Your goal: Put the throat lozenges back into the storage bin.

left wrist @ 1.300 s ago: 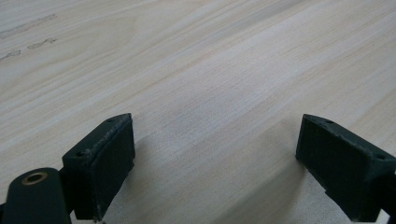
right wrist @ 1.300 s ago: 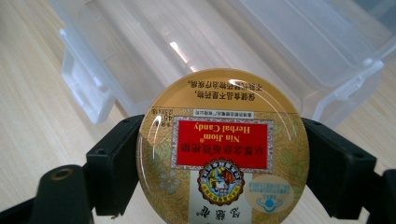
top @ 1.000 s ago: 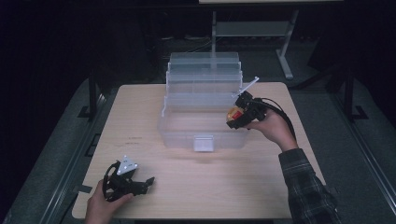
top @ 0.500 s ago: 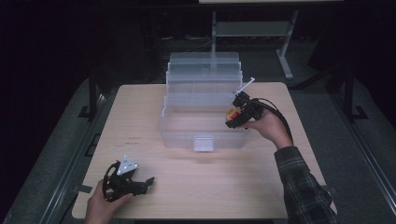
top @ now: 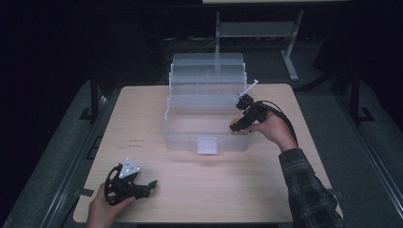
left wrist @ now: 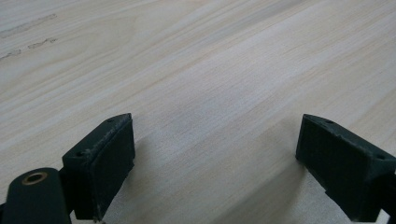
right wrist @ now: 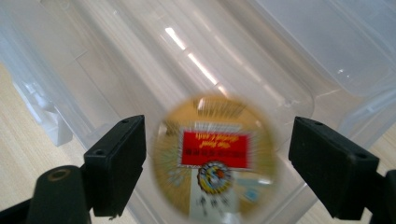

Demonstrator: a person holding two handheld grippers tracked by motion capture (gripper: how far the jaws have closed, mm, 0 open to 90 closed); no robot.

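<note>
Our right gripper point(right wrist: 217, 163) has just been opening; the round yellow red-labelled tin point(right wrist: 215, 158) sits loose between its parted jaws, inside the clear plastic storage box point(top: 190, 137). Left gripper point(left wrist: 215, 163) rests open, well apart.

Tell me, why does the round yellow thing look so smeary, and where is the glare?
In the right gripper view the round yellow tin is blurred, its red label unreadable, while the black pads stay sharp; bright streaks of glare run across the clear plastic box. The left gripper view is evenly lit, with soft shadows on the table. In the high view the surroundings are dark beyond the lit table.
</note>
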